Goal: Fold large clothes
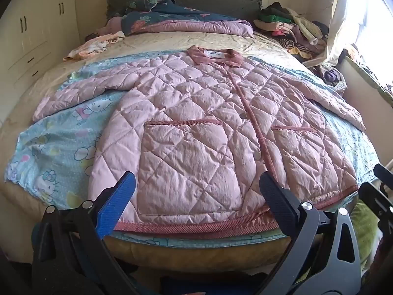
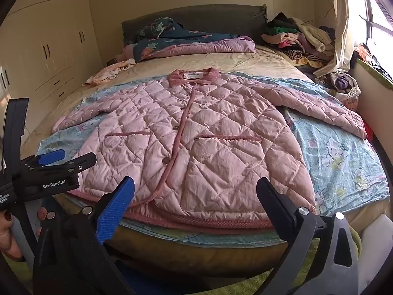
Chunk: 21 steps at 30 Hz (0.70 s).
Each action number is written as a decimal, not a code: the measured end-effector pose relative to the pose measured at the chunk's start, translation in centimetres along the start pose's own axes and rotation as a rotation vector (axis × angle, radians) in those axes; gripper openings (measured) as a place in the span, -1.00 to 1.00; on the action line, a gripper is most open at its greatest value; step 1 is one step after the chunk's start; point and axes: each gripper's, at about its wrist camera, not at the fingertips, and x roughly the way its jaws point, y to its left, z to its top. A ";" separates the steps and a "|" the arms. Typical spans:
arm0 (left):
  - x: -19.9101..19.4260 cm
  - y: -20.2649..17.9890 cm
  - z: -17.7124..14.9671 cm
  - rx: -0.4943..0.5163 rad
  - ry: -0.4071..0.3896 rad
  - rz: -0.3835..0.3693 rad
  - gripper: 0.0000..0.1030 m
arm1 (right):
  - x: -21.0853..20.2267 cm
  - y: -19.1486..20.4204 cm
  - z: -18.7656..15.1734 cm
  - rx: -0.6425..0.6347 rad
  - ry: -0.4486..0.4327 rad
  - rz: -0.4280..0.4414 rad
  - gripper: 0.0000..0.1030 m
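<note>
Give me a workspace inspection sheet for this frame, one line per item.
Surface: bed with a blue cartoon sheet spread over the near half.
Job's things: pink quilted jacket lying flat, front up, buttoned, both sleeves spread out, hem at the near edge.
Clutter: clothes pile at the far right corner, folded quilt by the headboard, peach garment at far left.
Grippers: left claw open, empty, above the hem; right claw open, empty, above the hem.
Cables: nothing seen.
Surroundings: wardrobe on the left, window with curtain on the right.
</note>
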 end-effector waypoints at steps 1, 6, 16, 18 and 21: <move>0.0 -0.1 0.0 0.003 -0.003 0.002 0.84 | 0.0 -0.1 0.0 0.000 0.001 0.003 0.92; 0.1 0.0 0.0 0.000 0.004 -0.010 0.84 | -0.1 0.8 0.0 -0.015 0.003 -0.010 0.92; -0.2 -0.4 0.0 -0.007 -0.002 -0.009 0.84 | -0.2 0.9 0.1 -0.016 0.004 -0.015 0.92; -0.2 -0.5 0.0 -0.008 -0.002 -0.009 0.84 | -0.4 1.0 0.2 -0.015 0.005 -0.013 0.92; -0.2 -0.4 0.0 -0.008 -0.003 -0.010 0.84 | -0.4 0.9 0.2 -0.016 0.004 -0.018 0.92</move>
